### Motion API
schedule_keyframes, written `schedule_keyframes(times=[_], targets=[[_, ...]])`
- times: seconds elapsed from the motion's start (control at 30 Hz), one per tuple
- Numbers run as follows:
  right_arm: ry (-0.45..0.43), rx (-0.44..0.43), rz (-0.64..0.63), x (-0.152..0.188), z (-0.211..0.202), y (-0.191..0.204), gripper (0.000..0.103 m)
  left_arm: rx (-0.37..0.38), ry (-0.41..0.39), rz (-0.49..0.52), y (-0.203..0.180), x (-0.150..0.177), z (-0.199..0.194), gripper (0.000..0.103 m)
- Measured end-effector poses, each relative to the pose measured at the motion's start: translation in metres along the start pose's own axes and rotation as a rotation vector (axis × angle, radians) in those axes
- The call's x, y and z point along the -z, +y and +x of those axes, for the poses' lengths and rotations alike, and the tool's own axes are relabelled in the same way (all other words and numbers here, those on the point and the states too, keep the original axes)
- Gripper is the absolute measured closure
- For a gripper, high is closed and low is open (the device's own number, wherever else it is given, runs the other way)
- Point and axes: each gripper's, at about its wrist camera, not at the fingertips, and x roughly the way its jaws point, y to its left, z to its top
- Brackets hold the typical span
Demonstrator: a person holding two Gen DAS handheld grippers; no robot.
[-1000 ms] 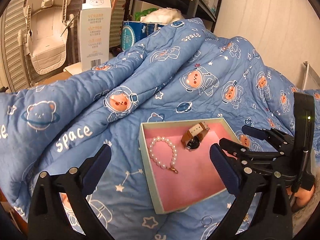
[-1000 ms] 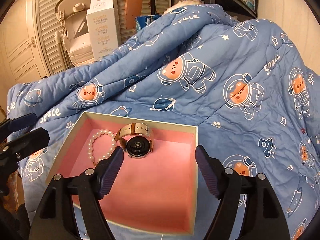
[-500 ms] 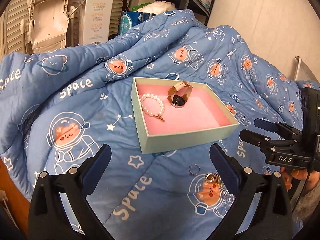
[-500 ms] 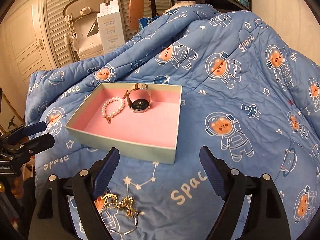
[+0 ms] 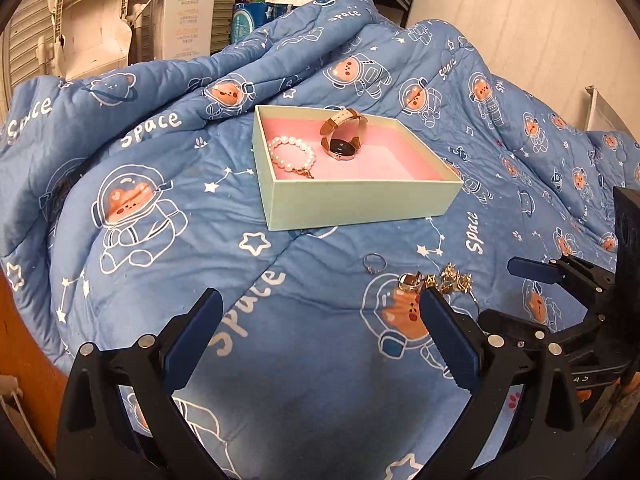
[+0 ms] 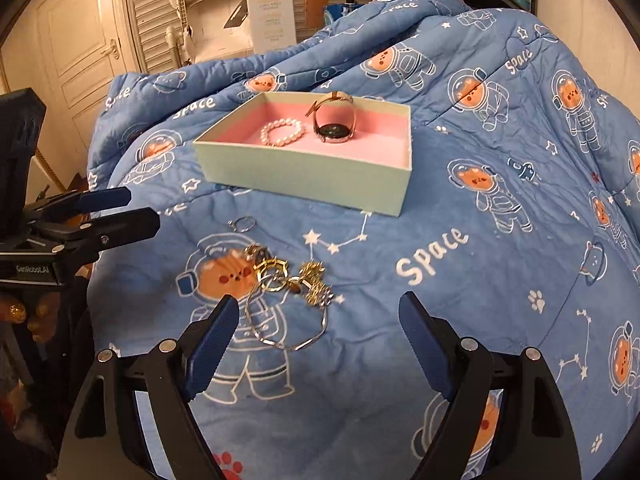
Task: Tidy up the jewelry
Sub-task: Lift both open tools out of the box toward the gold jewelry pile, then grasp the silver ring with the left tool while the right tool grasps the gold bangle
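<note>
Landmark = pale green box [image 6: 304,176] with pink lining, sitting on the blue quilt [image 6: 480,280] on the bed. Already inside it: pearl bracelet [image 6: 282,132] on the box's left half, watch [image 6: 334,122] just beside it toward the middle, strap looped upward.

Still loose, all on the near side of the box: small ring [image 6: 242,224] closest to the box front; then the tangled gold pile [image 6: 292,280], earrings or charms, can't separate the pieces in this view; a thin silver chain [image 6: 280,328] loops out from the pile toward the camera.

Right hand-held gripper [image 6: 316,338]: jaws wide, nothing between the pads; they have just been opening. The gold pile lies directly ahead, slightly left of its centreline, with the chain loop almost between the fingertips. The chain's long axis runs roughly along the approach line, away from the box.

Left hand-held gripper [image 5: 320,328]: also wide, empty. The pile sits just off its right fingertip, so it is off-centre for that side.

Judgement: the right one is nearer and better lined up for the next pick; a short drop forward gets the chain or pile.

Readable text: "Space" printed repeatedly on the quilt; "GenRobot.AI" on the left unit's body. Print on the white carton [image 6: 270,12] beyond the box is too small to read.
</note>
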Motion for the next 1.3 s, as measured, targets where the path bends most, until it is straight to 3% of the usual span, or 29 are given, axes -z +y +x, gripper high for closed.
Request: schedule_keyframes(times=[0.43, 0.5, 0.6, 1.2, 1.3], targets=[[0.070, 0.012, 0.042, 0.012, 0.028, 0.011, 0.033, 0.001, 0.022, 0.029, -0.013, 0.015, 0.006, 0.006], [0.069, 0.019, 0.045, 0.010, 0.031, 0.012, 0.037, -0.001, 0.029, 0.032, -0.014, 0.015, 0.008, 0.006], [0.060, 0.017, 0.038, 0.007, 0.033, 0.013, 0.052, -0.003, 0.037, 0.034, -0.016, 0.016, 0.009, 0.006], [0.033, -0.041, 0.073, 0.008, 0.011, 0.001, 0.052, 0.026, 0.022, 0.079, -0.020, 0.009, 0.016, 0.007], [0.025, -0.036, 0.082, 0.006, 0.008, -0.001, 0.052, 0.031, 0.018, 0.119, -0.026, 0.005, 0.021, 0.020]])
